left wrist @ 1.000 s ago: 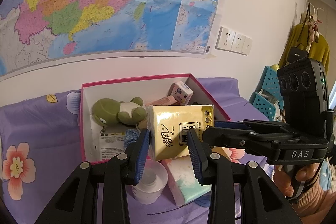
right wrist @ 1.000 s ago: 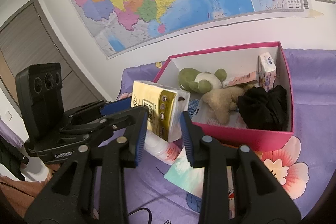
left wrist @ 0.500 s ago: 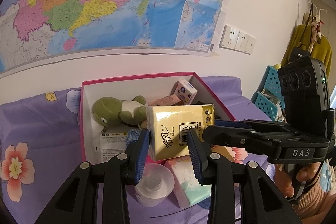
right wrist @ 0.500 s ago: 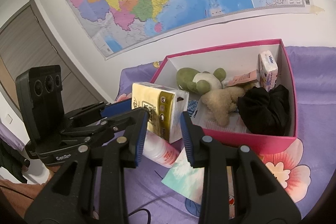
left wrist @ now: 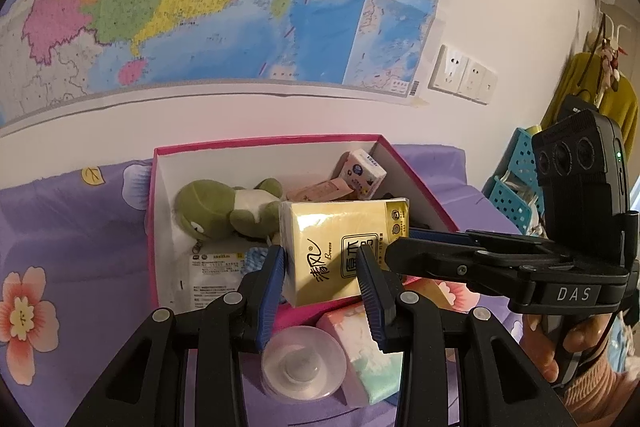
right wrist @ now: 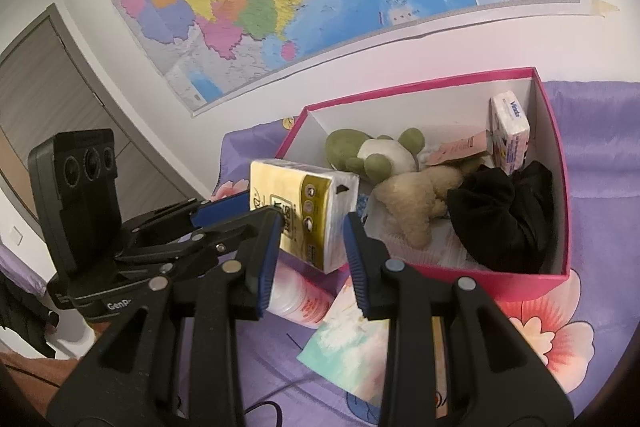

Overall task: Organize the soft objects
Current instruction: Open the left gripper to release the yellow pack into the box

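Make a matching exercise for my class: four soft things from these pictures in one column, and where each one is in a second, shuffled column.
Things:
1. yellow tissue pack
2. green plush frog
3. black cloth
4. pastel tissue pack

Places:
A. on the purple sheet, outside the box
B. between both grippers, at the box's near edge
C. inside the box, by its right wall
D. inside the box, near its back wall

Pairs: 1-B, 2-D, 3-C, 4-A

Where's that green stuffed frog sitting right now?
The green stuffed frog lies inside the pink box, toward its back-left corner, beside the beige plush toy.
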Action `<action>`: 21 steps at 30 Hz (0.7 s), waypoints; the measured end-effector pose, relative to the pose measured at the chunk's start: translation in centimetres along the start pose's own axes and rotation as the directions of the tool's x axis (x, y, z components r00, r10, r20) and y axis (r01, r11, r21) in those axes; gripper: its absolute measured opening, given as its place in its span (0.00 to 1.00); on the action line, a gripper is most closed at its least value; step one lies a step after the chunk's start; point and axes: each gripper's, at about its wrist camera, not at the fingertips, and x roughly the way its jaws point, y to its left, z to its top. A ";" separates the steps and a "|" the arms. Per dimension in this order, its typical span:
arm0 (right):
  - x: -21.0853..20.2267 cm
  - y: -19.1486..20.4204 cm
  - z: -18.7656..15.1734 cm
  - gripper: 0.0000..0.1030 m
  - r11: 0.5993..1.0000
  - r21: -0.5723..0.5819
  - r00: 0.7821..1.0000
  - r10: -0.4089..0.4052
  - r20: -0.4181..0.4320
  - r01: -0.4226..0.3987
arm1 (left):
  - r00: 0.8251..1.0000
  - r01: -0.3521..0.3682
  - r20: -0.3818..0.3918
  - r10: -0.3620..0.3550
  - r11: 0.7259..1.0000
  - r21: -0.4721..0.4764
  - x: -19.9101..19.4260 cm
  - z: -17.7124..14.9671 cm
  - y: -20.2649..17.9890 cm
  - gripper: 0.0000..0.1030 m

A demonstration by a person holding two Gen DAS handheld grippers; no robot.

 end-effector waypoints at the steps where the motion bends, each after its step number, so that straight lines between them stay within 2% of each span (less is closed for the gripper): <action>1: 0.1 0.0 0.0 0.35 1.000 0.001 1.000 -0.003 -0.001 0.003 | 1.000 0.002 -0.003 -0.002 1.000 -0.004 0.2 0.0 0.1 0.36; 14: 1.4 -1.1 0.9 0.35 0.999 0.035 1.000 -0.005 -0.010 0.005 | 0.999 0.001 -0.040 -0.002 0.999 -0.040 2.0 0.6 1.4 0.36; 21: 3.0 -2.2 1.7 0.35 0.997 0.072 1.000 -0.003 -0.024 0.005 | 0.995 0.018 -0.093 -0.028 0.994 -0.107 4.2 1.0 3.4 0.36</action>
